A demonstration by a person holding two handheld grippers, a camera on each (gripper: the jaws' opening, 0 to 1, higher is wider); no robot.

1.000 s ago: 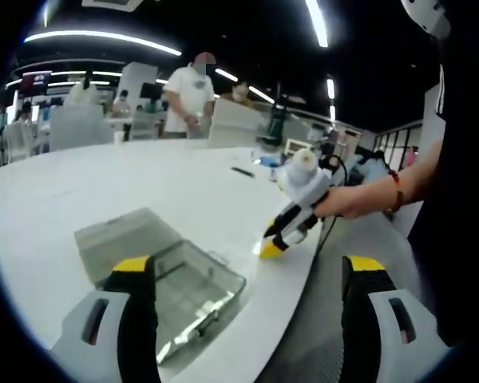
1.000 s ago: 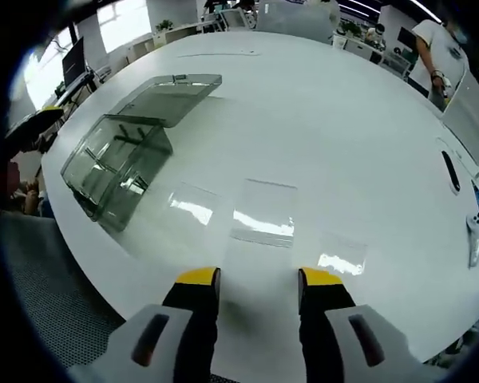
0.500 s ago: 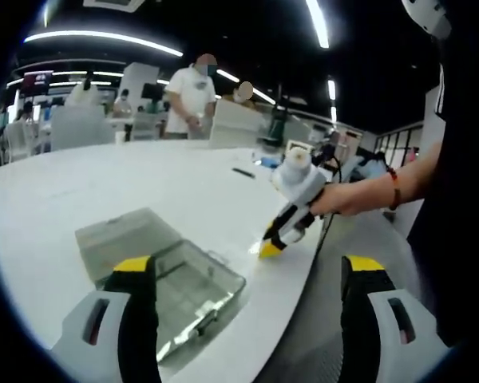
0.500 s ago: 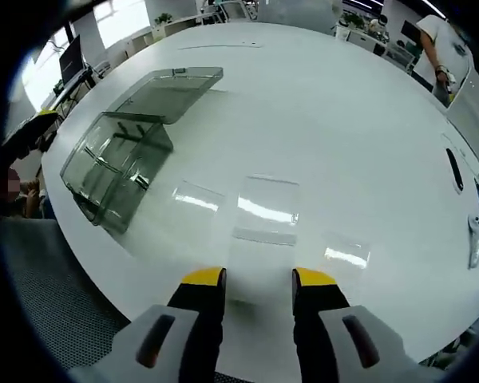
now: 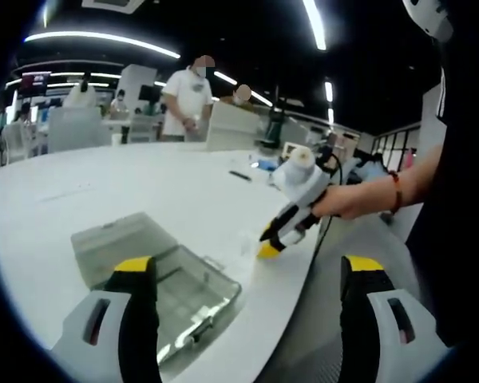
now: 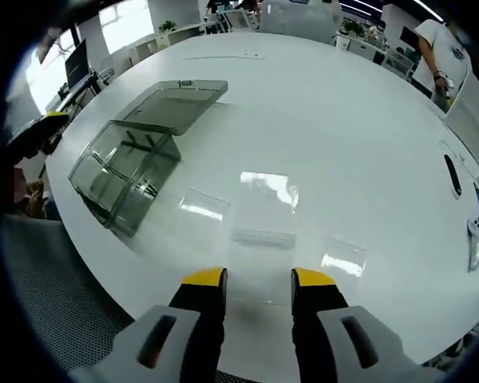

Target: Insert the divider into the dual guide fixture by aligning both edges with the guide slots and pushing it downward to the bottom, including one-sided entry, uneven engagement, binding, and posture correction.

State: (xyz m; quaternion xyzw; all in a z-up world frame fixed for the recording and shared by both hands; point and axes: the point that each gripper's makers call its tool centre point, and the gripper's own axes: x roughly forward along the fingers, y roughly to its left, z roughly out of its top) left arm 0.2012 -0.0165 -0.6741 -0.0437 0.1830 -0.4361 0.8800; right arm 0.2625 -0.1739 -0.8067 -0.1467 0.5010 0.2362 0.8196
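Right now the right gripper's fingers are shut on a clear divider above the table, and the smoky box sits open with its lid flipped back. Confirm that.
Not quite. The right gripper view shows the right gripper open and holding nothing; the clear divider lies flat on the table ahead of its fingers. The smoky box does sit open, lid flipped back.

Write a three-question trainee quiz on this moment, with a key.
1. True or false: the clear divider is already seated in the smoky plastic box.
2. The box's lid is: A) shut, B) folded open flat on the white table, C) removed and held by a gripper.
3. Which gripper is nearer the divider?

Key:
1. False; it lies flat on the table, apart from the box.
2. B.
3. The right gripper, jaws parted, empty, pointing at it. The left gripper stands wide open over the box.
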